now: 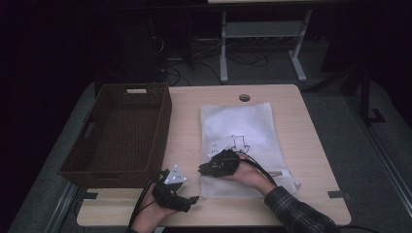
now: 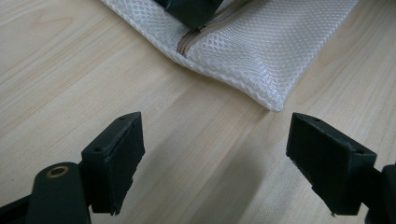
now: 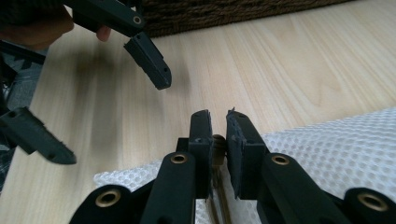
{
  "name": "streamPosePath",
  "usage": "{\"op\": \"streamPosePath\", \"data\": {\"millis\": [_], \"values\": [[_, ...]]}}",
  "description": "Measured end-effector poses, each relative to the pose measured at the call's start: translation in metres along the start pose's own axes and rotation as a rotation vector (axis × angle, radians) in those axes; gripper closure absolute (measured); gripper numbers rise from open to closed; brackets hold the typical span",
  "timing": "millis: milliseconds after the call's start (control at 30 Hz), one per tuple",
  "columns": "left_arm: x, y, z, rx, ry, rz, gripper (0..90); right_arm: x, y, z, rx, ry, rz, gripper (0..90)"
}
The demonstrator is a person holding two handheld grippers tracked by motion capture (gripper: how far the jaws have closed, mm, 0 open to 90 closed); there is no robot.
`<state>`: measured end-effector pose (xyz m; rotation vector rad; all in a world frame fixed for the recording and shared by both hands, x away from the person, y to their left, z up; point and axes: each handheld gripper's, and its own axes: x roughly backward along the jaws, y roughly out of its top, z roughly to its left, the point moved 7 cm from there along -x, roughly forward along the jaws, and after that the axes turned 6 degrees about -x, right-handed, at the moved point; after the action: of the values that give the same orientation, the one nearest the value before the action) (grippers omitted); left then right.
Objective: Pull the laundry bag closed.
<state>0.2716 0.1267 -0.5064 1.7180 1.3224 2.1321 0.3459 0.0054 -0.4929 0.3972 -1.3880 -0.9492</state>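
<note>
On the light wooden table [image 1: 184,121], a white mesh zip bag [image 1: 240,141] lies flat right of the brown woven basket [image 1: 121,131]. The right gripper view alone shows the right tool [image 3: 217,128] nearly together at the bag's near-left corner, a small brass zip pull [image 3: 218,144] between its jaws; whether the pads press it cannot be told. The left gripper view shows the left tool [image 2: 215,144] with jaws wide apart over bare wood, just short of that corner. From above, a black drawing on the bag is too small to read. A plaid sleeve [image 1: 296,213] covers the right forearm.
</note>
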Motion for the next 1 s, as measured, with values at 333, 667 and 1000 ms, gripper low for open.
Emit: {"op": "streamPosePath", "data": {"millis": [333, 667, 1000], "values": [[0.0, 0.0, 0.0, -0.001, 0.0, 0.0, 19.0, 0.023, -0.006, -0.001, -0.004, -0.003, -0.009, 70.5], [0.0, 0.0, -0.001, -0.003, -0.004, 0.002, 19.0, 0.047, -0.032, -0.017, 0.009, -0.055, 0.062, 50.4], [-0.002, 0.0, -0.001, -0.007, -0.006, 0.01, 19.0, 0.032, -0.057, -0.021, 0.078, -0.079, 0.174, 45.8]]}}
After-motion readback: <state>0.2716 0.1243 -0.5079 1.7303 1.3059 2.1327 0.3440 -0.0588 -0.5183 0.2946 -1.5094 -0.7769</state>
